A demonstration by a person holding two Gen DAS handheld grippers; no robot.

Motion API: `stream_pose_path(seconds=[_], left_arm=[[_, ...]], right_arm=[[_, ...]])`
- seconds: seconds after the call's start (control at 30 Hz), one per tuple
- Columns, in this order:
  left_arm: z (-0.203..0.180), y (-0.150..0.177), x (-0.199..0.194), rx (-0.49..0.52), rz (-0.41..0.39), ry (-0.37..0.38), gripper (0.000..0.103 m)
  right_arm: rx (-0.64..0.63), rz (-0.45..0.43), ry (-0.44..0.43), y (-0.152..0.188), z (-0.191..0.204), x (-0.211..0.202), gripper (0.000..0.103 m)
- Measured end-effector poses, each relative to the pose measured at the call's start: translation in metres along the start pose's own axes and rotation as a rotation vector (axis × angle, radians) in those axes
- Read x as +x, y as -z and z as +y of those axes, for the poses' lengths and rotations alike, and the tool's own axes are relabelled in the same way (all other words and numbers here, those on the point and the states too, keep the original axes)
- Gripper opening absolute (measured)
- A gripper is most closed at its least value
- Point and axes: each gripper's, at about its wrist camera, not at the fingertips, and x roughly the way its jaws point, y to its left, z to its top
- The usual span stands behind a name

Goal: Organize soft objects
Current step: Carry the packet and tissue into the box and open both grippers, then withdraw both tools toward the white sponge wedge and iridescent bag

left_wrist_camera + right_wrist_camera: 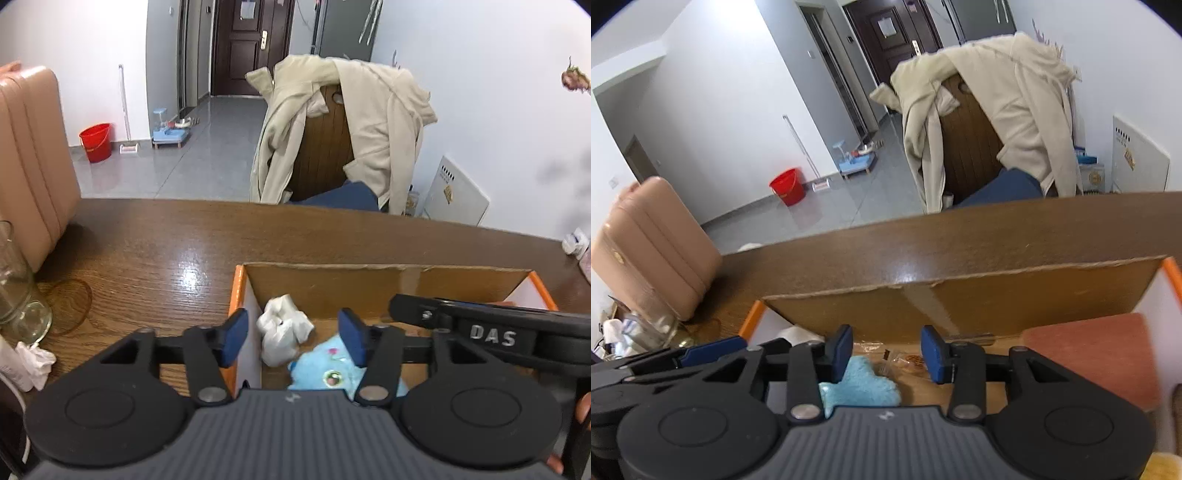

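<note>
Below my blue pads (236, 341) lie a light-blue plush (332, 373) and a white bundle (282, 334). The box (236, 295) is brown with orange edges.

1 cardboard box (369, 284); inside: 1 blue plush toy (328, 369), 1 white crumpled bag (282, 332), 1 pink block (1100, 350). 1 glass jar (18, 295), 1 red bucket (96, 142), 2 grippers.

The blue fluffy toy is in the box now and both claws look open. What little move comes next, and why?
Probably lift both grippers straight up out of the cardboard box. The blue plush toy and white crumpled wad already lie inside, and the left gripper and right gripper stand open, pinching nothing. More soft things, like the crumpled tissue beside the glass, wait outside.
</note>
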Motion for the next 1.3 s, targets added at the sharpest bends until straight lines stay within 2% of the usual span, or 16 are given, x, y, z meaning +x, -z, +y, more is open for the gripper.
stream_pose_path(seconds=[0.03, 0.2, 0.27, 0.37, 0.47, 0.57, 0.77, 0.9, 1.03, 1.17, 1.3], left_arm=[[-0.002, 0.000, -0.008, 0.000, -0.015, -0.006, 0.067], [-0.011, 0.006, -0.060, 0.016, -0.083, -0.001, 0.074], [-0.015, 0.014, -0.088, 0.016, -0.118, 0.007, 0.077], [-0.023, 0.033, -0.130, 0.034, -0.171, 0.016, 0.082], [-0.031, 0.065, -0.176, 0.051, -0.232, 0.023, 0.090], [-0.040, 0.109, -0.218, 0.047, -0.285, 0.026, 0.094], [-0.060, 0.198, -0.278, 0.051, -0.345, 0.040, 0.101], [-0.069, 0.253, -0.301, 0.067, -0.332, 0.029, 0.102], [-0.071, 0.285, -0.308, 0.071, -0.283, -0.004, 0.103], [-0.069, 0.289, -0.299, 0.054, -0.246, -0.010, 0.103], [-0.066, 0.285, -0.286, 0.043, -0.236, -0.006, 0.103]], right_arm=[[-0.009, -0.012, 0.000, -0.001, 0.000, -0.009, 0.043], [-0.081, -0.091, 0.021, 0.005, 0.001, -0.069, 0.050], [-0.126, -0.127, 0.044, 0.013, 0.001, -0.099, 0.057], [-0.199, -0.180, 0.072, 0.033, 0.000, -0.147, 0.062], [-0.254, -0.230, 0.094, 0.063, -0.003, -0.197, 0.067], [-0.277, -0.285, 0.094, 0.100, -0.010, -0.244, 0.071], [-0.348, -0.380, 0.092, 0.186, -0.015, -0.316, 0.081], [-0.336, -0.380, 0.077, 0.239, -0.022, -0.342, 0.081], [-0.333, -0.324, 0.091, 0.287, -0.027, -0.349, 0.082], [-0.308, -0.280, 0.080, 0.303, -0.033, -0.343, 0.079], [-0.331, -0.285, 0.096, 0.306, -0.028, -0.334, 0.076]])
